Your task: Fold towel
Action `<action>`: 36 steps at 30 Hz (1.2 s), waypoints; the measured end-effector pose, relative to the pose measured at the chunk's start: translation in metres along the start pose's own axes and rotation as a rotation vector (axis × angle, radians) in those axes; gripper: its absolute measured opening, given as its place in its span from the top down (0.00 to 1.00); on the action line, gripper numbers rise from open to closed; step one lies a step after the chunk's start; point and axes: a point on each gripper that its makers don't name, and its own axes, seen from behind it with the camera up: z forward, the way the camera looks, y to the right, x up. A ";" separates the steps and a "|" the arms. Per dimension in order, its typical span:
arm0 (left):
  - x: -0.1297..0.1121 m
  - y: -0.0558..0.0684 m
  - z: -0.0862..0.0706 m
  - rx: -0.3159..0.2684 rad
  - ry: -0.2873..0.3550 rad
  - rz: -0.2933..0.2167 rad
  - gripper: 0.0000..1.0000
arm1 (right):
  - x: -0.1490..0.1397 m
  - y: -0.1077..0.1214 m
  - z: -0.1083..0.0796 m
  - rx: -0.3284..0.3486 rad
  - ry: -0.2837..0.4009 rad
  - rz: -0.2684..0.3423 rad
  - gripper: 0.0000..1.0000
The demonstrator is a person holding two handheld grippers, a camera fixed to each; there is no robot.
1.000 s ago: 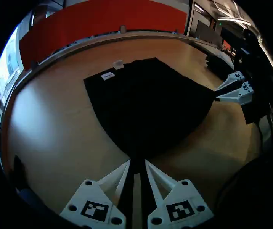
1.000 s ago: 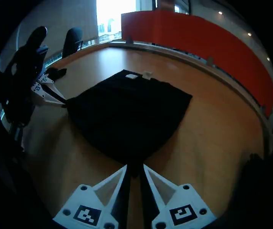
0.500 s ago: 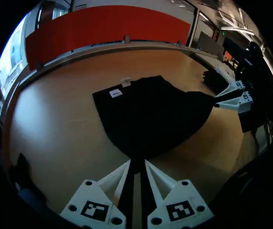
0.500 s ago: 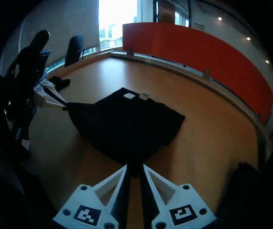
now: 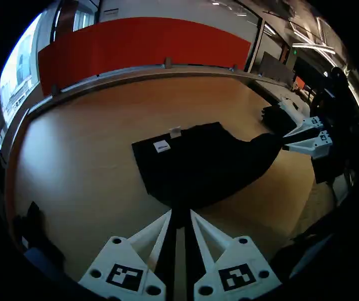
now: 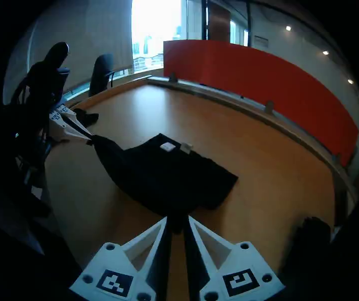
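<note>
- Jaws of the left gripper [image 5: 181, 213] are clamped on a near corner of the black towel [image 5: 204, 165].
- Jaws of the right gripper [image 6: 178, 219] pinch another near corner.
- The towel drapes from both held corners; its far part, bearing a white label [image 5: 162, 146], lies on the wooden table [image 5: 79, 150].
- An orange partition [image 5: 144, 42] lines the table's far edge.

Count one black towel [image 5: 204, 160] on one table [image 5: 79, 150]. On the towel, count two white tags: the nearer tag [image 5: 162, 146] and the farther tag [image 5: 175, 131]. You hold two grippers, the left gripper [image 5: 181, 213] and the right gripper [image 6: 178, 220], each with two fingers. Beyond the towel, count one red partition [image 5: 144, 42].
</note>
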 end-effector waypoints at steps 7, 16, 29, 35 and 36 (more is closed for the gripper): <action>0.008 0.004 -0.013 -0.006 0.013 -0.016 0.90 | 0.007 -0.004 -0.013 0.014 0.008 -0.001 0.85; 0.015 0.015 -0.028 -0.026 0.027 -0.040 0.90 | 0.013 -0.002 -0.026 0.019 0.018 -0.005 0.85; 0.009 0.026 -0.029 -0.037 0.016 -0.054 0.90 | 0.013 -0.002 -0.031 0.025 0.014 -0.018 0.85; 0.010 0.024 -0.024 -0.033 0.011 -0.068 0.90 | 0.014 0.001 -0.025 0.025 0.010 -0.016 0.85; 0.010 0.023 -0.022 -0.032 0.009 -0.071 0.90 | 0.014 0.001 -0.023 0.026 0.009 -0.015 0.85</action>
